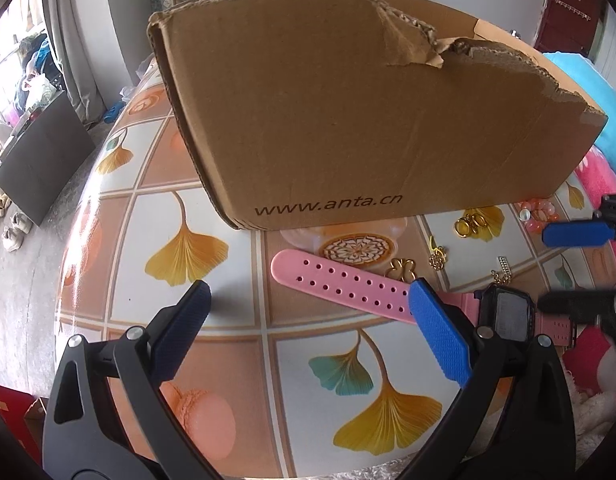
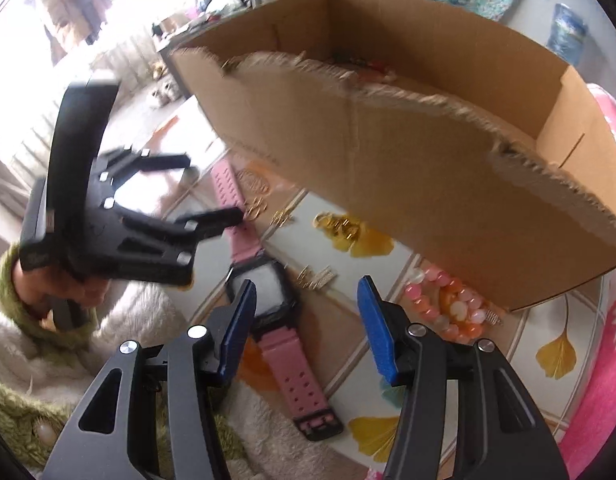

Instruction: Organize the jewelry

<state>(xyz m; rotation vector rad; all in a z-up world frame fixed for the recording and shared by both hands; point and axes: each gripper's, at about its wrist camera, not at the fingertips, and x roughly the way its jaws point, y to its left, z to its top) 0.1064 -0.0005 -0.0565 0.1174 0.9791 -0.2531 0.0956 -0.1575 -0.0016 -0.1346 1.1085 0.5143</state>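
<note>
Right wrist view: both the right gripper and left gripper hover spread wide, empty, above a pink watch beside the cardboard box.

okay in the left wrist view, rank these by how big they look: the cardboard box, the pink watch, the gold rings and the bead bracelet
1. Cardboard box, by far the largest.
2. Pink watch, partly hidden behind the left gripper.
3. Bead bracelet and gold rings: they look about alike, and the bracelet is partly hidden, so I won't rank them.

Black tool, blue pads (silver screws)
</note>
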